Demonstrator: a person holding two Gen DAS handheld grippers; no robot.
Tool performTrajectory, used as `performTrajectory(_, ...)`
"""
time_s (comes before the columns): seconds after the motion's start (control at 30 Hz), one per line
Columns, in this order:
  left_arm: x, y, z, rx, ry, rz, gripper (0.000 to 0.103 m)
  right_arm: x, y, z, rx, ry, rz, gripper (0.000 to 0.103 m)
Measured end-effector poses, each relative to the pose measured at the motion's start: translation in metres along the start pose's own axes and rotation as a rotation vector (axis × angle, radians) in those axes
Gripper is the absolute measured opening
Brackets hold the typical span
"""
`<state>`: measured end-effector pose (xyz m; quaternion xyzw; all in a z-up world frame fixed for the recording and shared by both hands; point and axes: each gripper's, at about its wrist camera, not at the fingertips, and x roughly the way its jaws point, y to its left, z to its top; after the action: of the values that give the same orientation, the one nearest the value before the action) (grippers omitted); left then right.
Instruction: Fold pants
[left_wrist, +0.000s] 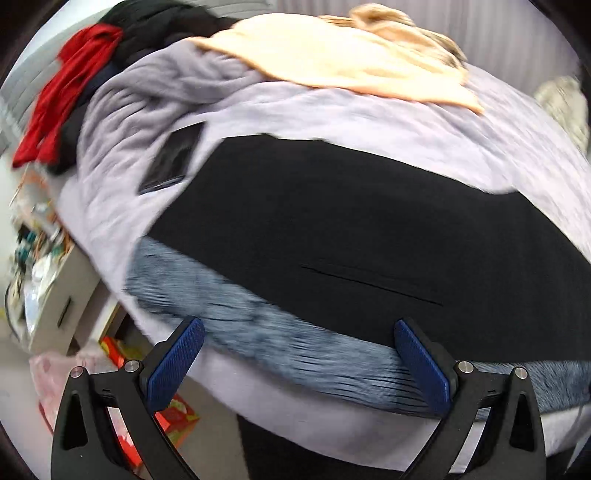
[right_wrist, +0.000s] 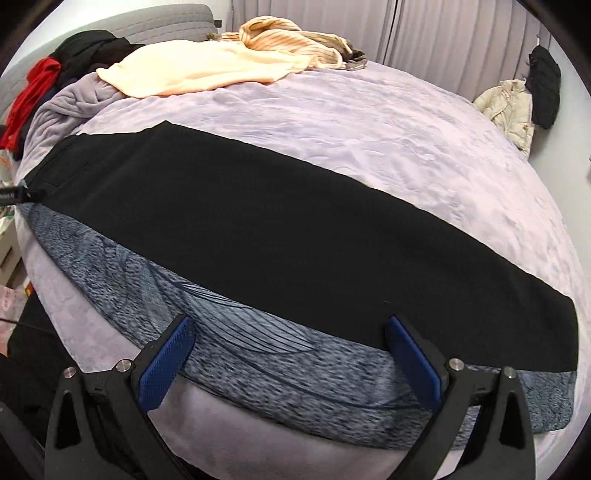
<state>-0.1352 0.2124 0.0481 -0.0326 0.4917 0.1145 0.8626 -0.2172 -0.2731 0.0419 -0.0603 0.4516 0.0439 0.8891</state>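
Lilac bedspread (right_wrist: 369, 122): black pants (right_wrist: 258, 229) lie lengthwise left to right, just beyond both spread-jawed, empty grippers, left gripper (left_wrist: 299, 354) and right gripper (right_wrist: 290, 350).

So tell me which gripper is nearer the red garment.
Left. The left gripper hovers open near the bed's left end, where the red garment hangs from the pile. The right gripper is open farther along the black pants, so the garment sits farther off.
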Motion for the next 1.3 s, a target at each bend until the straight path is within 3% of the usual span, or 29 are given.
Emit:
performTrajectory(0.1, 0.013, 0.043, 0.004, -0.084, 0.01, 0.102, 0.103, 0.0, -0.012, 0.001, 0.025, 0.002, -0.03, 0.103)
performTrajectory(0.17, 0.023, 0.07, 0.004, -0.154, 0.029, 0.08, 0.103, 0.002, -0.027, 0.002, 0.079, 0.011, -0.029, 0.103)
performTrajectory(0.23, 0.03, 0.092, 0.005, -0.229, 0.051, 0.106, 0.103, 0.003, -0.035, 0.003, 0.117, 0.017, -0.011, 0.103)
performTrajectory(0.37, 0.022, 0.112, 0.012, -0.343, 0.057, 0.105, 0.103, -0.003, -0.042, 0.009, 0.116, 0.019, -0.07, 0.103)
performTrajectory(0.43, 0.007, 0.098, 0.019, -0.323, 0.004, 0.162, 0.103, -0.01, -0.045, 0.013, 0.12, 0.013, -0.111, 0.103)
performTrajectory(0.47, 0.003, 0.091, 0.023, -0.307, -0.02, 0.148, 0.103, -0.014, -0.047, 0.017, 0.126, 0.003, -0.119, 0.103)
performTrajectory(0.6, -0.002, 0.035, 0.059, -0.186, -0.061, 0.004, 0.103, -0.015, -0.054, 0.039, 0.226, -0.023, -0.089, 0.103)
performTrajectory(0.7, 0.012, -0.023, 0.081, -0.038, -0.041, -0.041, 0.103, 0.0, -0.043, 0.062, 0.289, -0.018, -0.028, 0.103)
performTrajectory(0.83, 0.033, -0.104, 0.092, 0.15, 0.027, -0.092, 0.103, 0.032, -0.001, 0.1, 0.246, 0.0, 0.015, 0.103)
performTrajectory(0.97, 0.05, -0.159, 0.091, 0.274, 0.029, -0.011, 0.103, 0.063, 0.032, 0.124, 0.19, 0.027, 0.012, 0.103)
performTrajectory(1.1, 0.054, -0.145, 0.103, 0.215, 0.028, 0.049, 0.103, 0.077, 0.024, 0.118, 0.178, 0.064, -0.101, 0.103)
performTrajectory(1.3, 0.054, -0.085, 0.104, 0.094, 0.055, 0.106, 0.103, 0.06, -0.052, 0.081, 0.321, 0.068, -0.165, 0.103)
